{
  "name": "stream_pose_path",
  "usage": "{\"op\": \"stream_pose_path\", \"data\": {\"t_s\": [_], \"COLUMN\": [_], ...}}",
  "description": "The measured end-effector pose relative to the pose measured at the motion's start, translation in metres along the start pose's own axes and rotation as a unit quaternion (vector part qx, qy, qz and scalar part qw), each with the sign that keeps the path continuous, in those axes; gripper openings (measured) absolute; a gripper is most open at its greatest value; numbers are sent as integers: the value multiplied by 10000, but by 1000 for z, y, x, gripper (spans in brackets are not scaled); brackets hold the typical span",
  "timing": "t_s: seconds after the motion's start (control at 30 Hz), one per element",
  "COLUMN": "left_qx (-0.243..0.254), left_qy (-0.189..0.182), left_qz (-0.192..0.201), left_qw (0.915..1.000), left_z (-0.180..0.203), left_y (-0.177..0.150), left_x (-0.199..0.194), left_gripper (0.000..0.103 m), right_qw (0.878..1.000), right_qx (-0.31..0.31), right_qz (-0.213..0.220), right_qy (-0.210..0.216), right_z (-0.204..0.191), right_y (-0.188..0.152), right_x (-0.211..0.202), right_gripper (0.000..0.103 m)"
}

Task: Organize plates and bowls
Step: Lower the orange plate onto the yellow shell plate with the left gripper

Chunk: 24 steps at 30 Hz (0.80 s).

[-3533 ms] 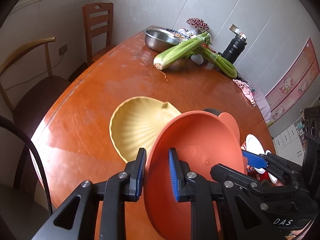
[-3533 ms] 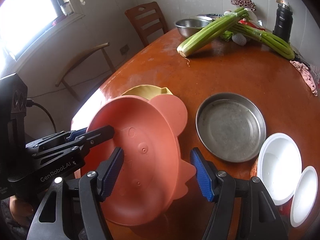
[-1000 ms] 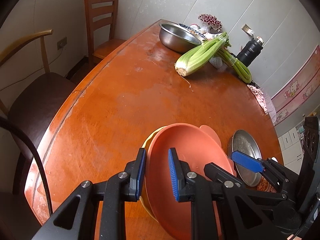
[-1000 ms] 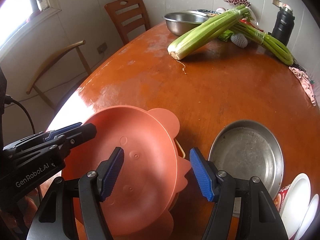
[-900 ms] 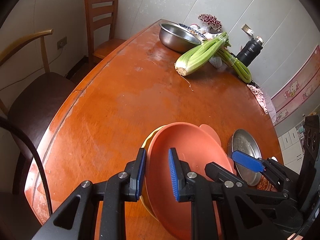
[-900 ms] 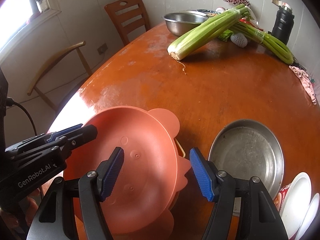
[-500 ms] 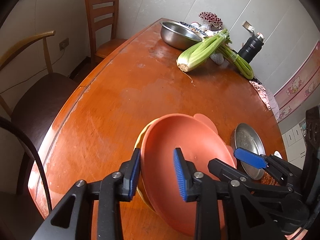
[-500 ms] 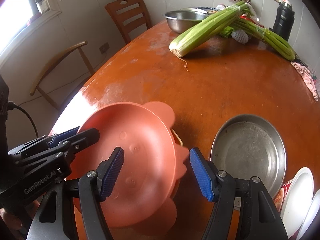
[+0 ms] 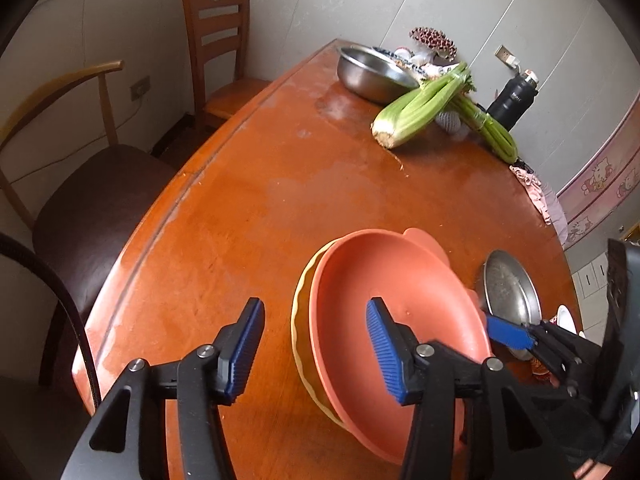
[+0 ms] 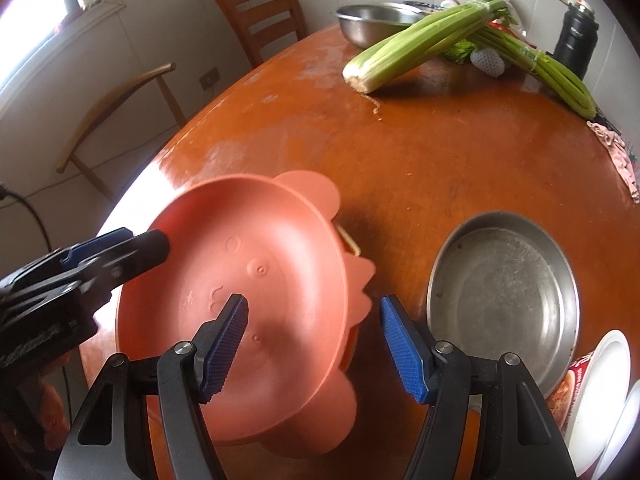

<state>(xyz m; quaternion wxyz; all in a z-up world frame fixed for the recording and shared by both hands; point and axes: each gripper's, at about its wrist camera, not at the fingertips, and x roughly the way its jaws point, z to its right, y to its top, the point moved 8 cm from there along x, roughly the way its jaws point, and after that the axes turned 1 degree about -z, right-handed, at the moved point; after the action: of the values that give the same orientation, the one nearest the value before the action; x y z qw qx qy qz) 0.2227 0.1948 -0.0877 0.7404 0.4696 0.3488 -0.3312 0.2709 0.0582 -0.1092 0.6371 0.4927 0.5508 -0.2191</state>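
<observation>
While the left gripper (image 9: 314,354) is opening its jaws, the rim of the salmon-pink plastic bowl with ear-shaped tabs (image 9: 394,300) and of the pale yellow scalloped bowl (image 9: 298,312) under it stands between the blue pads (image 9: 244,350), but the pads press on nothing; the left pad is well apart from the rims, the right one is over the pink bowl's inside. The pink bowl sits nested in the yellow one, a bit tilted, near the front edge of the round orange-brown wooden table (image 9: 280,184); the right gripper (image 10: 314,346) has its jaws moderately wide across the bowl's right rim, one pad over the inside, the other outside it; if the pads touch the rim, I cannot tell. Just right of the stack lies a flat round steel pan (image 10: 504,288); white plates (image 10: 600,392) at the far right edge; at the back of the table a steel mixing bowl (image 9: 370,74), celery bunches (image 9: 420,106) & a black flask (image 9: 514,98).
</observation>
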Motion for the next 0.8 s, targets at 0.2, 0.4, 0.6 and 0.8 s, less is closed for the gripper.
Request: {"op": "stream_pose_path", "data": {"t_s": [0.2, 0.4, 0.6, 0.8], "left_qx": [231, 424, 569, 673], "left_qy": [-156, -170, -93, -65], "left_qz": [-234, -296, -326, -349], "left_qw": [9993, 9985, 9978, 9971], "left_z": [10, 19, 22, 27], "left_y": [-2, -8, -15, -20], "left_x": [16, 16, 14, 13], "left_gripper": [53, 53, 53, 53], "right_qw": [9998, 9993, 9987, 9985], "right_qx": [-123, -113, -124, -93], "right_qz": [-118, -202, -290, -311], "right_qy": [136, 283, 399, 443], "right_z": [-11, -15, -19, -19], "right_y": [-10, -23, -38, -50], "right_x": [2, -4, -11, -17], "right_gripper": [71, 71, 71, 71]}}
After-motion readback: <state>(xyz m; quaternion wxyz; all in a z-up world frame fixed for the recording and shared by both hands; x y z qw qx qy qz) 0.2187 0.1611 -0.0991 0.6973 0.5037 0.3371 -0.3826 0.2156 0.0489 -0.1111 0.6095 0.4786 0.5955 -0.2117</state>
